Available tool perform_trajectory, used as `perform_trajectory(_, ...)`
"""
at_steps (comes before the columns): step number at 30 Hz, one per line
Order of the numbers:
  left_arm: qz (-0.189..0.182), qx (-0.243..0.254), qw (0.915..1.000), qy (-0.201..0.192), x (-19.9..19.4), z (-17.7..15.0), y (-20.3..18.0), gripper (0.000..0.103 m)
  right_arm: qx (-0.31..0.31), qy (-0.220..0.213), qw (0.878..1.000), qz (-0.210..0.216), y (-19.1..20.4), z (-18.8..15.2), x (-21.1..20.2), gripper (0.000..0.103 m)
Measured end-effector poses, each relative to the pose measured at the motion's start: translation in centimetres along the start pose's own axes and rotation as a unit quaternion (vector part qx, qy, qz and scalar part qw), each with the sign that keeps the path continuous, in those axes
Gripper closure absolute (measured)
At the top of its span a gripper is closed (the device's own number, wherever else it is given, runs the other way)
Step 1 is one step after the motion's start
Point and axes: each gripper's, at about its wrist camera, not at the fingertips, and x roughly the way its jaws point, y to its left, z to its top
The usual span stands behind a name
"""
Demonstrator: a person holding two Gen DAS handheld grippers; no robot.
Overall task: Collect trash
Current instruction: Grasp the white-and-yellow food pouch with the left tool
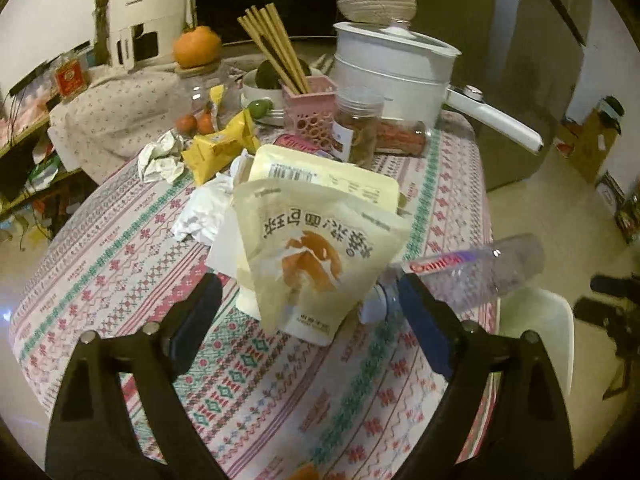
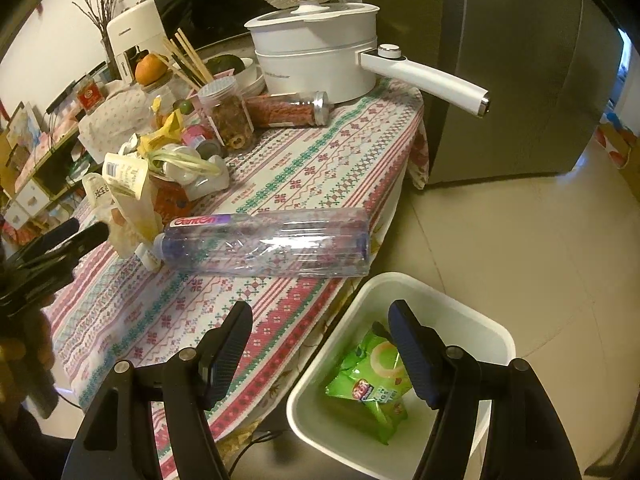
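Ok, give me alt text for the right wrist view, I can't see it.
The open right tool hovers empty over the table edge and a white bin holding a green snack bag. Ahead, a clear plastic bottle lies on its side on the patterned tablecloth, with the left tool by a cream pouch.

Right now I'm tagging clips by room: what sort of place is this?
Probably a home kitchen or dining corner: a cooking pot and chopsticks on a clothed table, beside a fridge.
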Motion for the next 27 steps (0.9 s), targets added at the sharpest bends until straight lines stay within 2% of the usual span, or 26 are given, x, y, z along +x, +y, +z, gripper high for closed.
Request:
perform_trajectory(5,0.018,-0.025,0.9995,-0.002,-0.8,0.5,-1.2,0.013,-0.001,0.005,1.000,0.004,0.2,0.2,0.6,0.031)
perform_trajectory(9,0.025,-0.027,0.9993,-0.008,-1.0,0.5,-2.6,0.014,0.000,0.010,1.000,0.004,0.1,0.4,1.2,0.031)
perform_trajectory(10,0.028,-0.028,0.9992,-0.006,-0.8,0.5,-2.8,0.017,0.001,0.011,1.000,0.003,0.0,0.4,1.3,0.031)
perform_trajectory(11,0.031,-0.031,0.9990,0.000,-0.4,0.5,-3.0,0.021,0.003,0.012,1.000,0.003,-0.1,0.4,1.4,0.031)
perform_trajectory(13,0.036,-0.037,0.9986,0.016,0.6,0.4,-3.2,0.040,0.005,0.014,1.000,0.004,-0.2,0.4,1.7,0.031)
perform_trajectory(17,0.042,-0.055,0.9969,0.037,2.2,0.3,-3.1,0.059,0.003,0.018,1.000,0.002,-0.2,0.3,1.9,0.031)
perform_trajectory(19,0.046,-0.051,0.9969,0.038,2.6,0.2,-3.3,0.074,0.001,0.020,1.000,0.001,-0.2,0.2,2.0,0.031)
perform_trajectory(23,0.056,-0.040,0.9969,0.038,3.0,0.2,-3.7,0.085,-0.002,0.024,1.000,-0.001,-0.1,0.1,2.2,0.031)
perform_trajectory(25,0.059,-0.034,0.9971,0.035,2.9,0.2,-3.6,0.097,-0.007,0.024,1.000,-0.003,0.0,0.1,2.2,0.031)
perform_trajectory(27,0.052,-0.028,0.9977,0.033,2.5,0.3,-3.4,0.097,-0.016,0.023,1.000,-0.003,0.3,0.2,2.2,0.031)
